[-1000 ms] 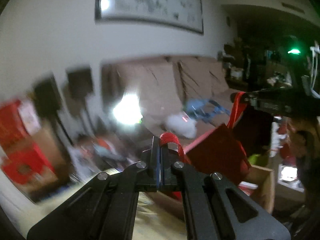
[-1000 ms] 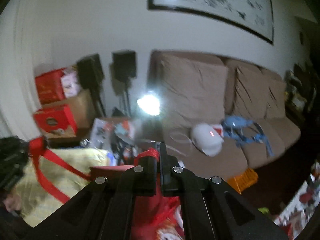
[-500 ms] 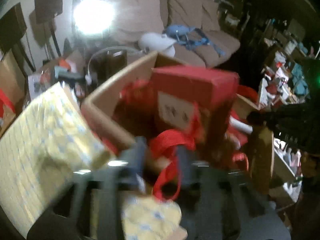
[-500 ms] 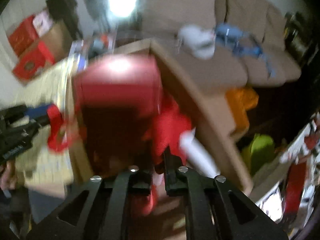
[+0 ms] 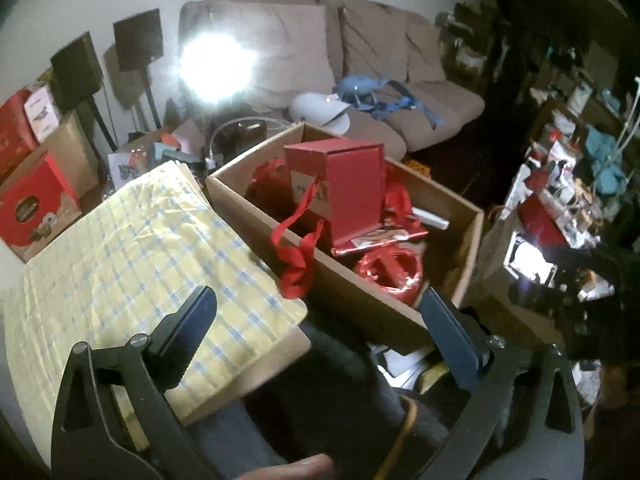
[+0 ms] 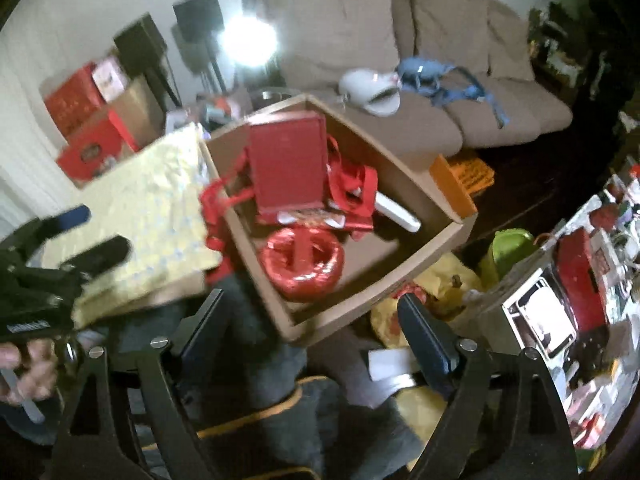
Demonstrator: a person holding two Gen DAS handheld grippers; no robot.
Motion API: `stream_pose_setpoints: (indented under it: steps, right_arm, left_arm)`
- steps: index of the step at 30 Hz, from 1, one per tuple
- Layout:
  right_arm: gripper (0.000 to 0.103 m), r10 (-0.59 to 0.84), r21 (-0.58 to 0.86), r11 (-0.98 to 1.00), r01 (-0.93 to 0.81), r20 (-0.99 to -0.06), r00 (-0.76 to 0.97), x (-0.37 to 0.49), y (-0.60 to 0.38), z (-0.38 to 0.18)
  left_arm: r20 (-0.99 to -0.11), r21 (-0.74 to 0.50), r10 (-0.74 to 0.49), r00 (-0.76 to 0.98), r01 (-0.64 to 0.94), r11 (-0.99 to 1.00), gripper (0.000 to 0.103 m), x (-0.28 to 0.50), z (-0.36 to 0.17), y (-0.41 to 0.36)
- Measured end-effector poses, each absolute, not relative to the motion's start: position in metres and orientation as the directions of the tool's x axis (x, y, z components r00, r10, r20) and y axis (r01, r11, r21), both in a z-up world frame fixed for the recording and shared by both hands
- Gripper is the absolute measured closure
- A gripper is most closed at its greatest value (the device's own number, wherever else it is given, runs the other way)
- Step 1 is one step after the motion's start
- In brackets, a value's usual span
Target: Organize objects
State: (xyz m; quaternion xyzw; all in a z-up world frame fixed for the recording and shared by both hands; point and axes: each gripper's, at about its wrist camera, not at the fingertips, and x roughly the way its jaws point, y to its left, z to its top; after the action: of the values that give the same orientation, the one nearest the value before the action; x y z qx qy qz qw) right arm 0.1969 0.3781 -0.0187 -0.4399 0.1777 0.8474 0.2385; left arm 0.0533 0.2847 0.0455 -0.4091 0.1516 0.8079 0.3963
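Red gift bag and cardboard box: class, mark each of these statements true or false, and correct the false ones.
1. The red gift bag stands inside the cardboard box. True.
2. The left tool is clamped on a ribbon handle. False: its jaws are open and empty.
3. A yellow checked cloth lies beside the box. True.
4. The right tool holds the red ring-shaped coil. False: it is open, and the coil lies in the box.
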Motion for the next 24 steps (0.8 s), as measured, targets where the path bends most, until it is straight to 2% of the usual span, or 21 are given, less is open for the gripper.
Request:
stream_pose_setpoints:
  steps: [4,9,18,24]
  right_arm:
    - [0.014,0.360,0.039,-0.787,-0.616,-0.782,-0.510,0.213,0.349,0.004]
    - [0.013,0.421,0.018,-0.771,-0.637,-0.736,-0.530,0.231,0.345,0.014]
    - [0.013,0.414,0.082,-0.757,-0.648,-0.708,-0.573,0.253,0.358,0.008]
    - [0.013,0.401,0.100,-0.753,-0.650,-0.714,-0.574,0.258,0.368,-0.002]
  left_arm:
    - [-0.746,-0.010,0.506,-0.432,-0.753,-0.658,0.001,0.075,0.066,0.274]
    - [-0.715,0.016,0.499,-0.489,-0.725,-0.688,0.001,0.094,0.078,0.259]
    - [-0.731,0.060,0.466,-0.499,-0.727,-0.684,0.001,0.120,0.076,0.281]
    - [-0.716,0.008,0.499,-0.488,-0.720,-0.694,0.001,0.123,0.074,0.298]
